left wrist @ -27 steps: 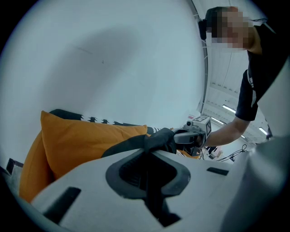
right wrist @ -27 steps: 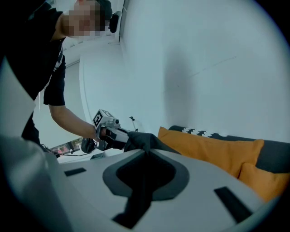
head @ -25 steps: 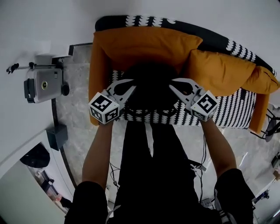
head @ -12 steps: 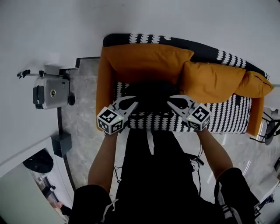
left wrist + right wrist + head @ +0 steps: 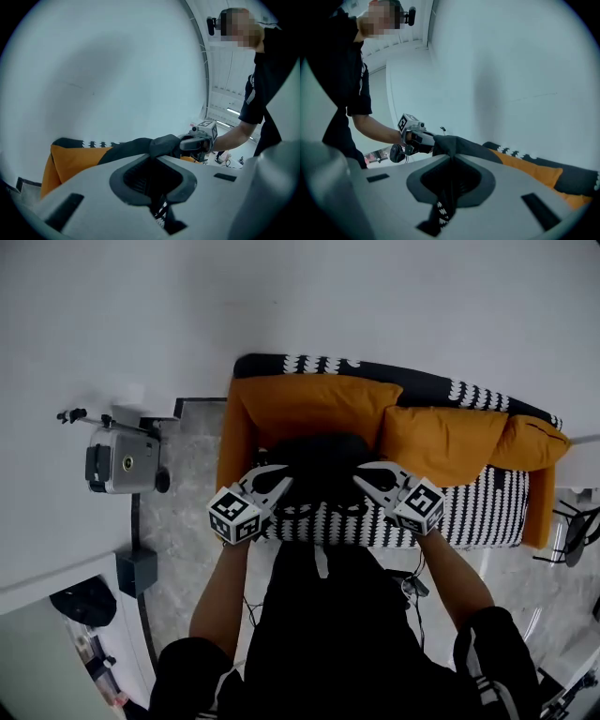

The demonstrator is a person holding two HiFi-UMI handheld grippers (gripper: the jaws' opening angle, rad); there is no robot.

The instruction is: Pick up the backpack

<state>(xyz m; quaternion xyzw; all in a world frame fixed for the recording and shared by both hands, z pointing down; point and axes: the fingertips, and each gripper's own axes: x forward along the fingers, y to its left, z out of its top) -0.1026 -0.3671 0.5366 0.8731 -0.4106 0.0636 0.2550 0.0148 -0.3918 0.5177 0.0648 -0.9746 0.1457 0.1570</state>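
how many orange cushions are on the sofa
3: big cushion behind the backpack, middle cushion to its right, end cushion at the sofa's far right; others may be hidden.

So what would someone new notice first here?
The black backpack at centre, clamped at either side by the left hand-held gripper and the right hand-held gripper. Behind it, the sofa with bright orange cushions against the white wall; a grey camera stands to its left.

Even, soft indoor light with faint shadows, sharp centres, and strong fisheye bending with dark corners in both gripper views.
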